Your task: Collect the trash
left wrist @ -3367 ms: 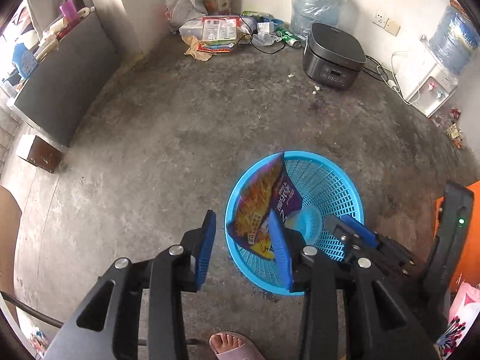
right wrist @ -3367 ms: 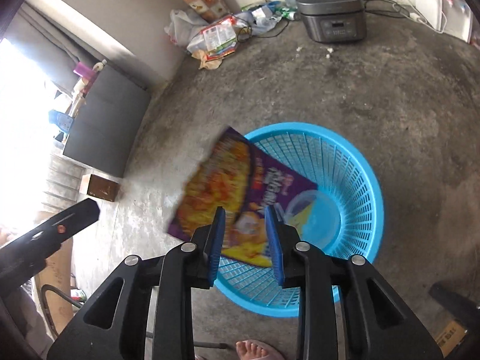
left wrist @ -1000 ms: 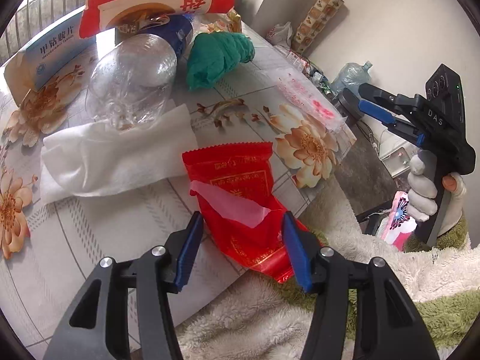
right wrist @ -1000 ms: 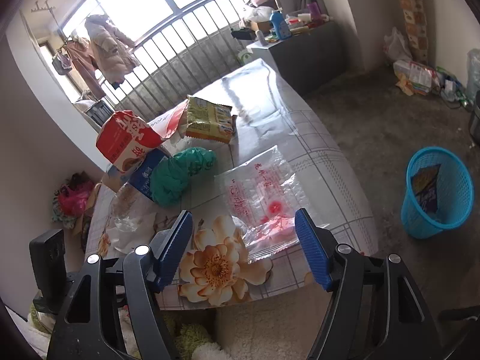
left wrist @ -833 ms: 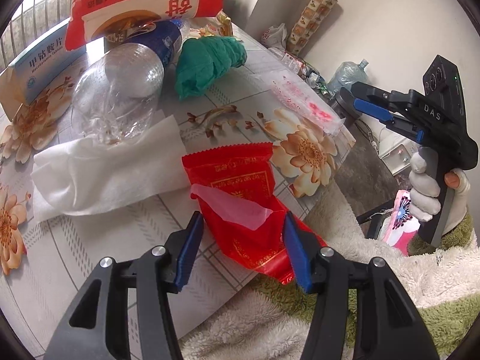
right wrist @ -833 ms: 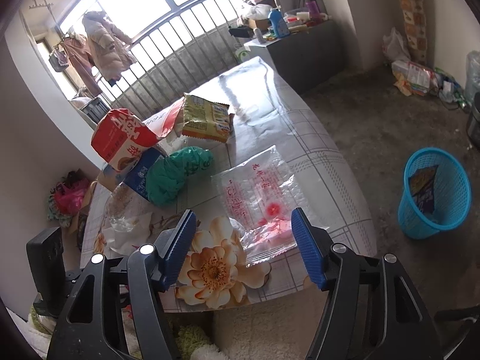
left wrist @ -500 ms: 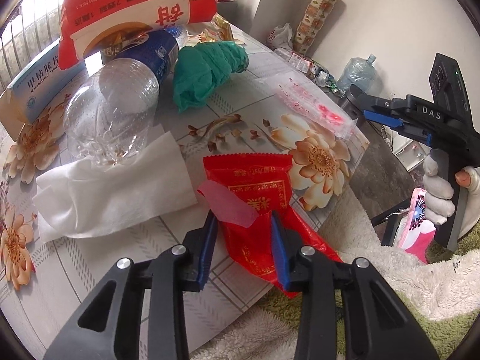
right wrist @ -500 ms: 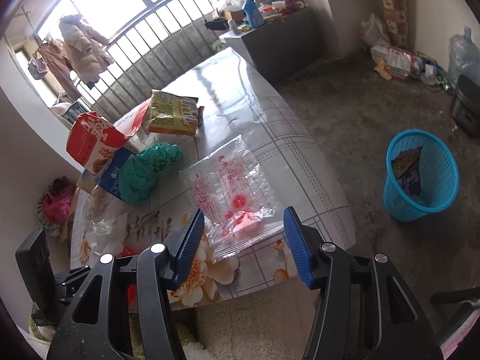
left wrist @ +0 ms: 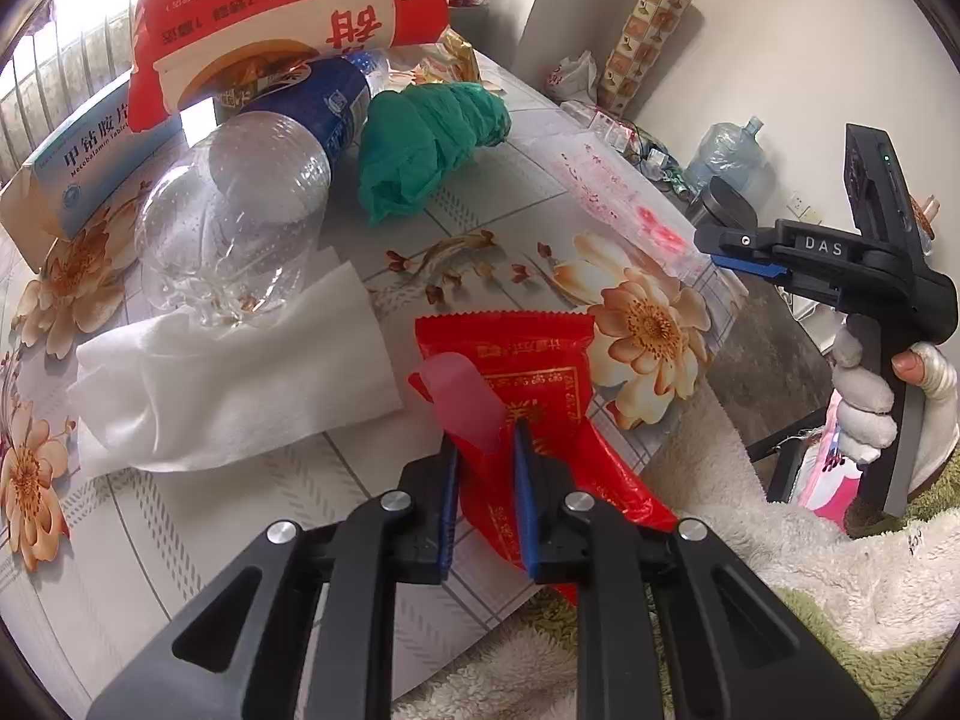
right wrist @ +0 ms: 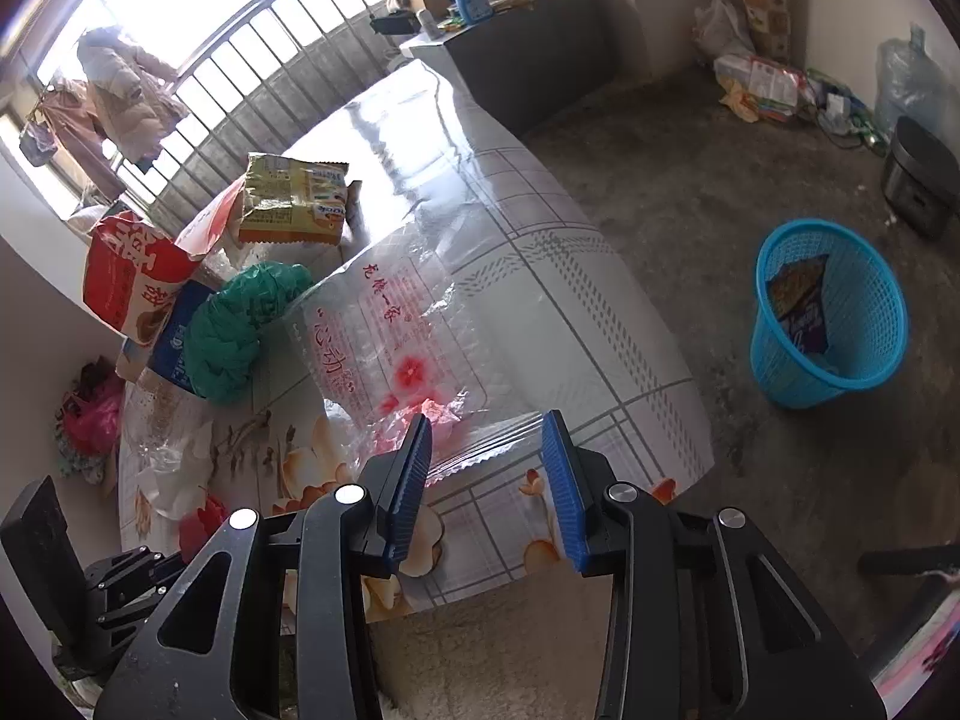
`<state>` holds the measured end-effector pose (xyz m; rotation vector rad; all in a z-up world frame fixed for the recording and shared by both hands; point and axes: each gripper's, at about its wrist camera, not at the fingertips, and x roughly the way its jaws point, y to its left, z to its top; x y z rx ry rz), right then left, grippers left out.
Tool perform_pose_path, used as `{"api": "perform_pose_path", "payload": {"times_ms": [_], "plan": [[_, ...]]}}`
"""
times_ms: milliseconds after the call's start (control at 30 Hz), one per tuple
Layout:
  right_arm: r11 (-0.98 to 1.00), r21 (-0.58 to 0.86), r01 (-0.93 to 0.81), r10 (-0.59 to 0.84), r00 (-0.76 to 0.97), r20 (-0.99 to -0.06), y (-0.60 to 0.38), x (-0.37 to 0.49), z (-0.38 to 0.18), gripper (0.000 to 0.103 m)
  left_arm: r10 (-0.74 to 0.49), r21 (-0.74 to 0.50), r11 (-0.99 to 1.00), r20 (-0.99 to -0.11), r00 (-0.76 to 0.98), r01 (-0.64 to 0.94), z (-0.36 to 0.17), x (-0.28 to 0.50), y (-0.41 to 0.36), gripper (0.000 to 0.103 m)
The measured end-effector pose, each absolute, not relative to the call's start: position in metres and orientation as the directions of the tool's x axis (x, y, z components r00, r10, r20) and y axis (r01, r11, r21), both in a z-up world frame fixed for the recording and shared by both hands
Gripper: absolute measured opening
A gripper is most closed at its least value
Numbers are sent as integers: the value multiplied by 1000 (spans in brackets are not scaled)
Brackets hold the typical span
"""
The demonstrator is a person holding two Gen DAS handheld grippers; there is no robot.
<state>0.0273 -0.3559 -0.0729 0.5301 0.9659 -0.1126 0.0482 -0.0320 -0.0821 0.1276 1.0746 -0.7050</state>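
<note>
The red wrapper (left wrist: 528, 384) lies partly hidden behind the blue pads of the left gripper (left wrist: 485, 450), its near end dropping out of sight past the table edge (left wrist: 654, 462), and whether the pads actually press it cannot be told. On the far left a red-and-white bag (left wrist: 270, 12) is cut off by the top of the frame and covers the neck end of the clear plastic bottle (left wrist: 240, 204). In the right wrist view the clear printed bag (right wrist: 396, 354) has its near edge screened by the right gripper (right wrist: 486, 450), while the snack packet (right wrist: 798, 306) in the blue basket (right wrist: 864, 324) on the floor at right is half hidden by the rim, its print too small to read.
</note>
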Motion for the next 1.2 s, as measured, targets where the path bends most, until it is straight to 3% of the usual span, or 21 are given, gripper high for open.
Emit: {"api": "perform_pose_path", "payload": {"times_ms": [333, 500, 600, 767, 1200], "plan": [[646, 654, 394, 350, 608, -712, -388, 12, -82, 40, -467, -236, 777, -838, 282, 584, -82, 47, -32, 15], [576, 714, 398, 412, 612, -675, -388, 18, -89, 40, -468, -237, 776, -838, 282, 584, -82, 47, -32, 15], [578, 708, 406, 412, 604, -683, -383, 26, -92, 33, -475, -250, 777, -835, 277, 577, -83, 47, -31, 15], [588, 675, 445, 379, 586, -716, -380, 30, -97, 5, -487, -268, 776, -830, 272, 571, -83, 48, -26, 15], [528, 733, 429, 348, 677, -648, -400, 7, -86, 0, -497, -263, 772, -817, 292, 578, -72, 45, -22, 9]]}}
